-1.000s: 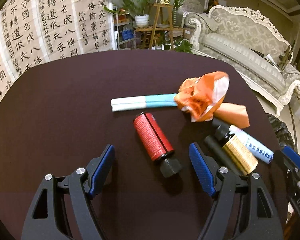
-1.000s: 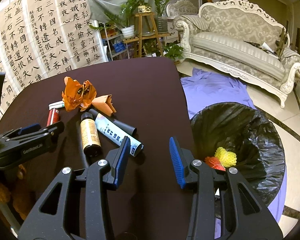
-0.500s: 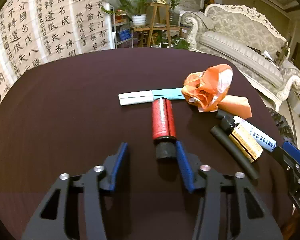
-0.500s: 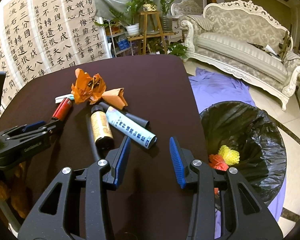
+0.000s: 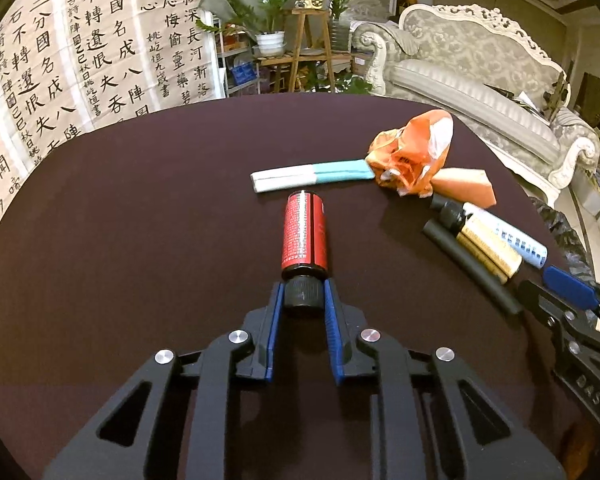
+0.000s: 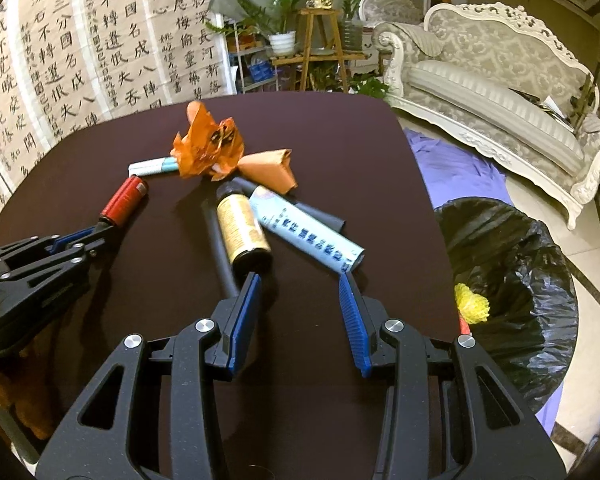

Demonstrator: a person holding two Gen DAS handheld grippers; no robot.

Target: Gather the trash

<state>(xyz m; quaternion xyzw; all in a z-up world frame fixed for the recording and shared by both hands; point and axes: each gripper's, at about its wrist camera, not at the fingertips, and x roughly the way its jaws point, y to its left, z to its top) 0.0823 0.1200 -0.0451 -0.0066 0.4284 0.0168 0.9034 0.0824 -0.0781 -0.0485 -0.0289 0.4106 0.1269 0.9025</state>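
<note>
My left gripper (image 5: 302,298) is shut on the black cap of a red bottle (image 5: 305,234) that lies on the dark table; the bottle also shows in the right wrist view (image 6: 123,201). My right gripper (image 6: 300,286) is open, just short of a gold-labelled bottle (image 6: 242,229) and a pale blue tube (image 6: 308,234). Behind them lie a black tube (image 6: 220,246), a crumpled orange wrapper (image 6: 208,148), an orange paper piece (image 6: 270,168) and a white and teal packet (image 5: 312,175).
A bin lined with a black bag (image 6: 512,280) stands on the floor right of the table (image 5: 140,220) and holds a yellow item (image 6: 471,307). A purple cloth (image 6: 456,168) lies beside it. A sofa (image 6: 496,92) and plant stand (image 6: 320,48) are behind.
My left gripper has closed on the red bottle's cap, and the bottle has turned to lie straight ahead. My right gripper has moved forward toward the gold bottle and blue tube.
</note>
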